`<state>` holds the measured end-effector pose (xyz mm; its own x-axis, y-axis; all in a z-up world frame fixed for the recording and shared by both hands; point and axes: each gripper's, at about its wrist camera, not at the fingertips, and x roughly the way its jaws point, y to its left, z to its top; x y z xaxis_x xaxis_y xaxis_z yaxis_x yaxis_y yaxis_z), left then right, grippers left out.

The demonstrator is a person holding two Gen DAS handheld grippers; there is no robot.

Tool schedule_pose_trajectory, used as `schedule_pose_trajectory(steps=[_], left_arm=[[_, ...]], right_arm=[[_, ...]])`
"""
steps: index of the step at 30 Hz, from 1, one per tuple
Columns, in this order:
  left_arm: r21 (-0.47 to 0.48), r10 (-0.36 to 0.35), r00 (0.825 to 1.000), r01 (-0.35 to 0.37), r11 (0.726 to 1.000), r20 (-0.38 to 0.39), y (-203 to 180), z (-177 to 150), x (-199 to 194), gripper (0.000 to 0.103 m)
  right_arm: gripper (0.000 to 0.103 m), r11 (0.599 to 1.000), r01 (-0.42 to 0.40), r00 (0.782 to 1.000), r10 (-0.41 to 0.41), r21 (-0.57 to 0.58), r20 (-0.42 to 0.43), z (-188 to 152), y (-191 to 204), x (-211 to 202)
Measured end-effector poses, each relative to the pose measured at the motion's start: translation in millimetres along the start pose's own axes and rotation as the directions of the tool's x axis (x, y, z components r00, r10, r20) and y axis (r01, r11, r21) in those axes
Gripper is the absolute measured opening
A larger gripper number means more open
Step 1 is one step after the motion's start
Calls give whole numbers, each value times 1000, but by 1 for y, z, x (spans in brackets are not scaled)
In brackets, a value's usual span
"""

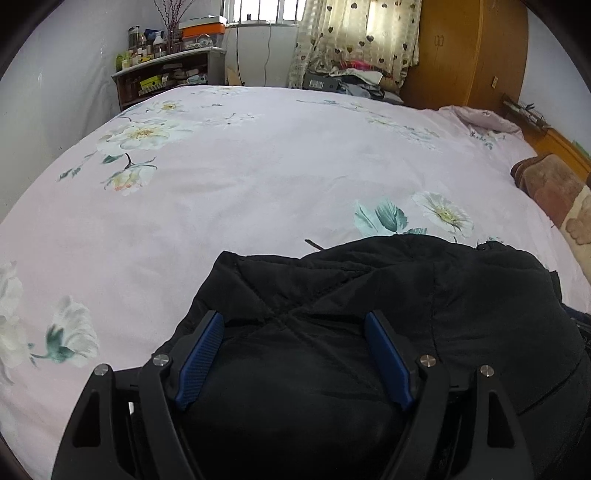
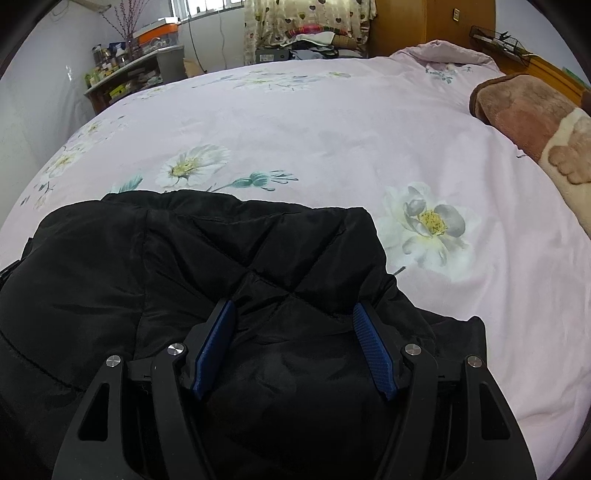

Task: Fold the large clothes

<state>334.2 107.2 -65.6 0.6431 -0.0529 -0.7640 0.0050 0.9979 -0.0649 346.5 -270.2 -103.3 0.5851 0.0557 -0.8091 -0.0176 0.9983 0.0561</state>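
A: It's a bedroom, and a wide bed under a pale pink sheet printed with white flowers (image 1: 258,177) fills most of both views. At the far side stand a cluttered shelf unit (image 1: 166,74), a heart-patterned curtain (image 1: 354,33) and an orange-brown wooden wardrobe (image 1: 465,51).

B: And the garment?

A: A black quilted padded jacket (image 1: 369,295) lies bunched on the near part of the bed. In the left wrist view it spreads from the centre towards the lower right; in the right wrist view (image 2: 184,266) it spreads from the centre towards the lower left.

B: What are the tongs doing?

A: The left gripper (image 1: 295,321) has its blue-padded fingers (image 1: 199,358) spread wide, with jacket fabric showing between them. The pads seem to sit beside the cloth rather than pinch it, but I cannot tell whether they touch.

B: The other one?

A: Much the same. The right gripper (image 2: 293,312) stands wide apart over a diamond-stitched fold, cloth between the pads, no squeeze visible.

B: Anything else on the bed?

A: A brown and cream fleece blanket (image 2: 535,125) lies rolled at the right edge, well apart from the jacket.
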Motion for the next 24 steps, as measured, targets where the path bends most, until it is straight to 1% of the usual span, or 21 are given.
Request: schedule_pose_trajectory(steps=[2, 3, 4, 6, 7, 9, 10, 11, 12, 13, 14, 17, 19, 21, 24], left_arm=[[7, 10, 1000, -10, 1000, -9, -2, 9, -12, 74], [-3, -4, 1000, 4, 1000, 0, -3, 14, -22, 69], [-12, -30, 999, 31, 999, 12, -6, 18, -32, 68], [-3, -103, 994, 103, 995, 48, -21, 25, -54, 68], [22, -141, 988, 140, 990, 63, -35, 26, -63, 68], [78, -209, 976, 204, 976, 63, -62, 26, -70, 68], [104, -235, 971, 230, 968, 43, -75, 23, -66, 67], [123, -240, 971, 236, 964, 14, -85, 20, -58, 66], [126, -229, 973, 230, 965, -21, -91, 15, -45, 61], [120, -219, 974, 225, 967, -62, -94, 9, -30, 59], [113, -212, 974, 220, 969, -83, -95, 4, -19, 59], [122, -196, 978, 204, 971, -78, -97, -3, -3, 59], [146, -170, 982, 181, 973, -85, -104, -4, 4, 59], [163, -146, 985, 159, 974, -93, -109, -5, 13, 60], [163, -135, 986, 150, 975, -99, -112, -5, 21, 60]], right_arm=[[64, 1000, 14, 1000, -14, 6, -7, 7, 1, -13], [62, 1000, 17, 1000, -17, 11, -1, 10, 3, -22], [62, 1000, 7, 1000, -8, 18, 16, 13, 7, -34], [62, 999, -36, 998, 35, 21, 57, 18, 19, -57], [62, 996, -89, 993, 87, 11, 78, 20, 33, -70], [61, 989, -144, 985, 147, -31, 91, 19, 60, -80], [61, 984, -170, 982, 173, -45, 74, 18, 72, -78], [61, 980, -191, 980, 194, -50, 50, 17, 80, -71], [61, 979, -194, 980, 196, -57, 25, 15, 87, -62], [61, 982, -172, 985, 172, -73, 3, 12, 92, -50], [61, 983, -160, 987, 160, -86, -6, 9, 95, -37], [60, 982, -172, 985, 171, -80, -14, 6, 90, -18], [60, 983, -141, 990, 140, -118, -16, 4, 96, -11], [60, 984, -131, 991, 129, -119, -27, 4, 97, 0], [60, 986, -120, 992, 117, -116, -37, 3, 94, 10]])
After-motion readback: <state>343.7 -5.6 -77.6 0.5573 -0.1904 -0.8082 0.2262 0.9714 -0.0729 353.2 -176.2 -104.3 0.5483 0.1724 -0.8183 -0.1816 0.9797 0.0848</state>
